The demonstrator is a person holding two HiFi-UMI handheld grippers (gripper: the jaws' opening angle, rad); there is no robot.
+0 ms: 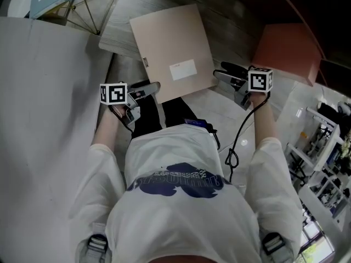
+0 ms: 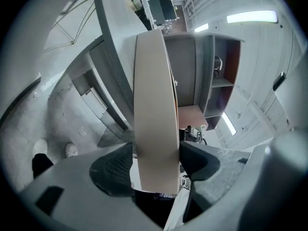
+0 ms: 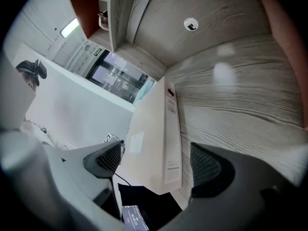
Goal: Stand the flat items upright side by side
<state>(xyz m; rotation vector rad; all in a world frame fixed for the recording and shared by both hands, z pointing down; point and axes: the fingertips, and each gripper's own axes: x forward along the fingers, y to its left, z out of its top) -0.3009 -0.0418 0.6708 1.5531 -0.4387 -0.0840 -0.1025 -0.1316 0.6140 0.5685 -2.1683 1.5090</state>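
Observation:
A flat beige binder [image 1: 173, 53] with a white label is held tilted over the edge of a wood-grain top [image 1: 116, 37]. My left gripper [image 1: 147, 87] is at its lower left corner. In the left gripper view the binder [image 2: 153, 109] is seen edge-on and fills the gap of the left gripper [image 2: 156, 163], with both pads against it. My right gripper [image 1: 226, 74] is at the lower right edge. In the right gripper view the binder's spine [image 3: 171, 134] lies between the wide-apart jaws of the right gripper [image 3: 154, 166], and a gap shows beside the right pad [image 3: 207, 167].
A large grey panel [image 1: 49, 103] stands on the left and a reddish-brown board [image 1: 285, 48] on the right. A wire-frame stand [image 1: 90, 7] sits at the back left. A black cable [image 1: 241, 133] hangs from the right gripper. An open-shelf cabinet [image 2: 219, 81] shows ahead.

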